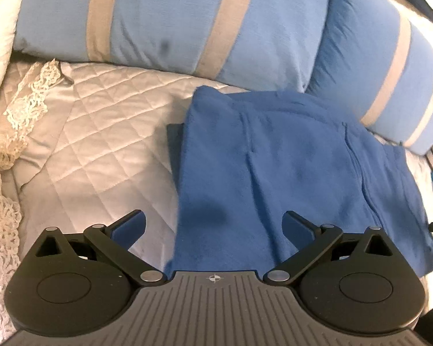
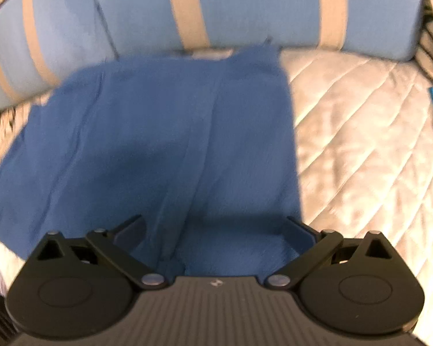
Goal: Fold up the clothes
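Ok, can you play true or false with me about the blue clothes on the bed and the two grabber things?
1. The blue garment lies on a quilted bedcover. True.
2. The left gripper is clamped shut on the garment. False: its jaws stand wide open and hold nothing.
3. Light blue pillows with tan stripes sit behind the garment. True.
4. The garment is red. False: it is deep blue.
5. The right gripper is open, with blue cloth showing between its fingers. True.
6. The bedcover is dark green. False: it is a pale cream colour with diamond stitching.
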A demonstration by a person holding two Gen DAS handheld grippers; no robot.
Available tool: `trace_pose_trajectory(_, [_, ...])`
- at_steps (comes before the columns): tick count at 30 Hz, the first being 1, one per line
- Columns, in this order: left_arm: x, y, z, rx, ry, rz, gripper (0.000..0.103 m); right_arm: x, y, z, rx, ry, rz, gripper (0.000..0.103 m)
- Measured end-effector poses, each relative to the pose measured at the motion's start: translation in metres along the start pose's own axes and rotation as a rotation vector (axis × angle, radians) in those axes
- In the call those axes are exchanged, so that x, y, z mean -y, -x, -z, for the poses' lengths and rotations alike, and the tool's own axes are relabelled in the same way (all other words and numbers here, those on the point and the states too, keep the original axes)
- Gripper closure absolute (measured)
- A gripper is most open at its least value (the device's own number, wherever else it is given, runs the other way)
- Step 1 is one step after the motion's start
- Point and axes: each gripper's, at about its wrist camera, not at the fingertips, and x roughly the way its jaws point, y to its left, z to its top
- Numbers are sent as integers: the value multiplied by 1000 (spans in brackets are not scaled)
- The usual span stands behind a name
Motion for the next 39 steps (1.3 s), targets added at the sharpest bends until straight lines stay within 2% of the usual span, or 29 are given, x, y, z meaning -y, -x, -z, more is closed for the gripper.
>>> trace_pose_trajectory(6, [-22,-10,-5,4,82,49,0,24,5,-12,37,-54,-21,1])
trace_pose_trajectory(12, [-39,-22,-8,-7,125,134,0,56,-1,-24,74,-177,-116,1])
trace_pose_trajectory(20, [-64,-43,-6,-29,208,243,0,86,-19,-30,68,-256,-207,1])
trace_pose_trajectory(27, [-83,-69,-2,-62,303,388,0,113,-42,-27,48,-379,-346,1])
trace_pose_trajectory(29, [-88,-75,-1,-51,323,429,0,120,-49,-24,49,-410,-380,1])
trace_pose_trajectory(34, [-105,-86,-1,-26,413,544,0,125,-55,-24,67,-419,-468,1])
trace_pose_trajectory(39, [-108,-94,-5,-40,421,625,0,115,-65,-29,52,-385,-552,1])
